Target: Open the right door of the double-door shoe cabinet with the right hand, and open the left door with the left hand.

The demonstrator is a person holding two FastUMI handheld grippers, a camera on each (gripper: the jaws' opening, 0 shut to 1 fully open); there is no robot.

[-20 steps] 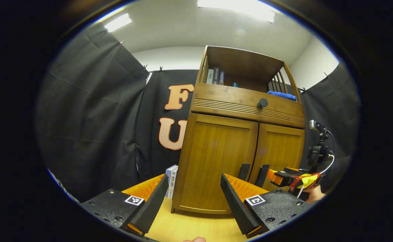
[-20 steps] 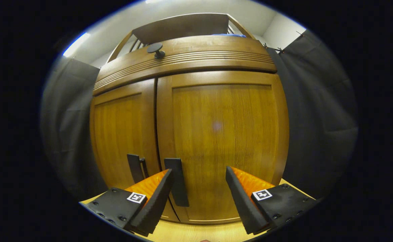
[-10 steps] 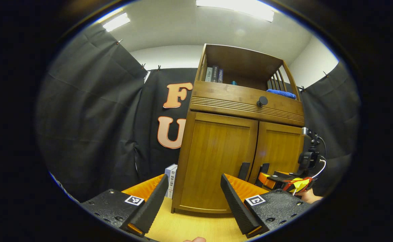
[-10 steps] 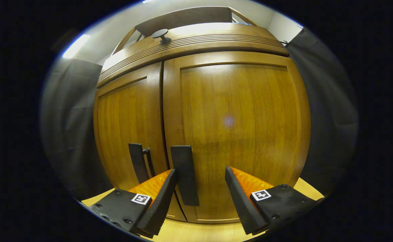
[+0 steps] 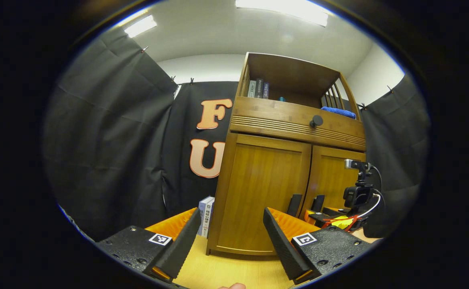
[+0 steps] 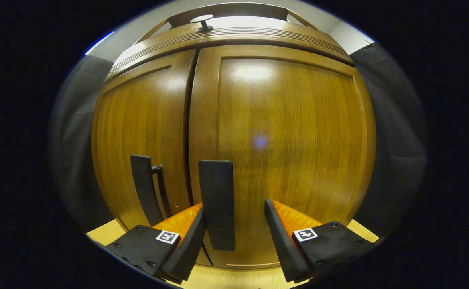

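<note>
With both doors shut, the open right gripper (image 6: pixel 234 235) is closing on the right door's handle (image 6: pixel 217 202), which stands at its 11 o'clock and needs straddling, then pinching, while the open left gripper (image 5: pixel 230 241) waits, cabinet (image 5: pixel 290 176) at 1 o'clock.
</note>
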